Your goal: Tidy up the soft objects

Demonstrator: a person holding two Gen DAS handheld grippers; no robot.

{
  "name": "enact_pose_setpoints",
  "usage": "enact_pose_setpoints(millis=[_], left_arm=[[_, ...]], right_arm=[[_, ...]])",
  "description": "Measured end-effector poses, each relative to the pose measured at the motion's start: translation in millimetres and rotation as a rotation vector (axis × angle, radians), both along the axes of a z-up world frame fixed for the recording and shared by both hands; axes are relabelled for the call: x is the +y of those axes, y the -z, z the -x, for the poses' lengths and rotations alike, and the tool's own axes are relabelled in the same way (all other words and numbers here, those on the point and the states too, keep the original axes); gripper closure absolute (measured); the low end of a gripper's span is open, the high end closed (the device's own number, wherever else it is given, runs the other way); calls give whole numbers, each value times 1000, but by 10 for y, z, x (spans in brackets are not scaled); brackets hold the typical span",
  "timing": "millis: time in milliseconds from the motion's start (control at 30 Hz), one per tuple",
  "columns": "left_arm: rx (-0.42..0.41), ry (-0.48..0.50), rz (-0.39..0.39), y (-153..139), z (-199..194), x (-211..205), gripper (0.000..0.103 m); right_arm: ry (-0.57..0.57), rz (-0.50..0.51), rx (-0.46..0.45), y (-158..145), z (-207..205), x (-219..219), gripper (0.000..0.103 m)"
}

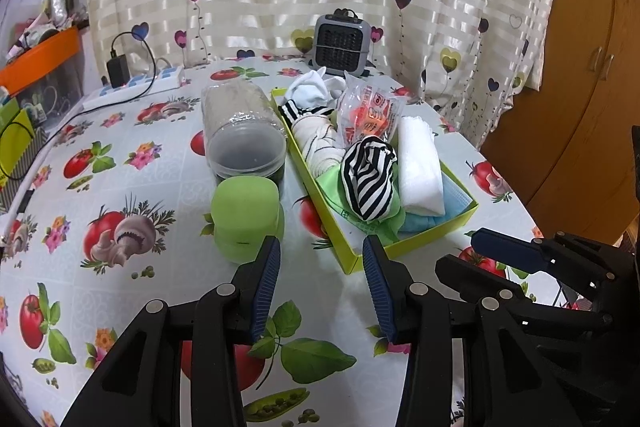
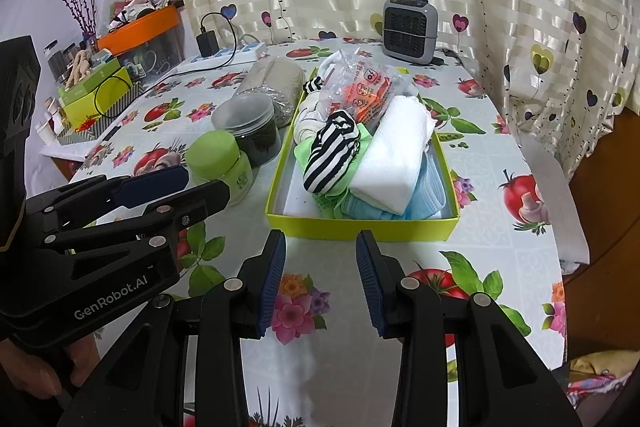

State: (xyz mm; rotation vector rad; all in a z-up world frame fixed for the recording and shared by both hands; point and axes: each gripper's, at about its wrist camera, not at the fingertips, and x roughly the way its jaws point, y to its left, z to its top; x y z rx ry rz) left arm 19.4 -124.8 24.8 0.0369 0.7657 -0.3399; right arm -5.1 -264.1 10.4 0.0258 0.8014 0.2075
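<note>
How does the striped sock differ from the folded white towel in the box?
The striped sock is black-and-white and crumpled into a ball; the white towel is plain and neatly folded. The sock sits on green cloth, the towel on blue masks. Both lie inside the yellow-green box.

My left gripper low centre frame, jaws apart, empty. My right gripper likewise, angled down, empty.

One lime-green box holds one black-and-white striped sock, one folded white towel and one crinkly orange packet. Beside it stand two jars.
</note>
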Motion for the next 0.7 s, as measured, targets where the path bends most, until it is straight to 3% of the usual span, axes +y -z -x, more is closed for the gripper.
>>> enact_pose_setpoints(millis=[700], left_arm=[[-12, 16, -8, 10, 36, -42, 61]], right_arm=[[1, 0, -2, -5, -13, 9, 65]])
